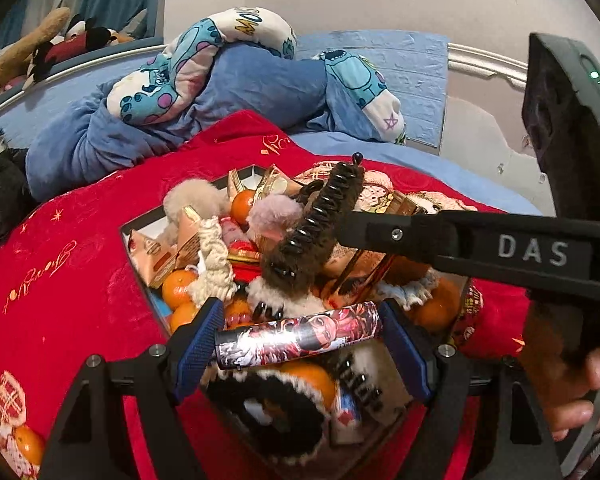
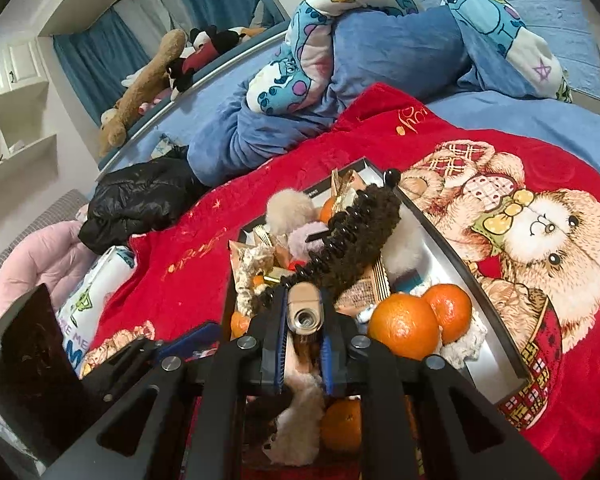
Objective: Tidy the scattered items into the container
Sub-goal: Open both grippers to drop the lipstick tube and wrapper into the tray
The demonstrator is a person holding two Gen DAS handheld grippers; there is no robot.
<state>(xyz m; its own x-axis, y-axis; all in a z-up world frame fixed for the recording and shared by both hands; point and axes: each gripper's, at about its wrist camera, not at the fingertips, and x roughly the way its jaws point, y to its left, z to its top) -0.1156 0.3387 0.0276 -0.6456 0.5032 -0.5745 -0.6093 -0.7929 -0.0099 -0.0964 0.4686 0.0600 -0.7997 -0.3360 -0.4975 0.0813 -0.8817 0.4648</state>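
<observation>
Container [image 2: 480, 280] on blanket [image 2: 460, 128], oranges [image 2: 404, 330] inside, pillow [image 2: 320, 48] behind

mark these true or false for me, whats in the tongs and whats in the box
1. The left tongs hold a printed tube crosswise. True.
2. The box sits on a blue blanket. False: it sits on the red blanket.
3. Two oranges lie side by side in the box. True.
4. The brown fuzzy hair claw lies outside the box. False: it rests on top of the pile inside.
</observation>
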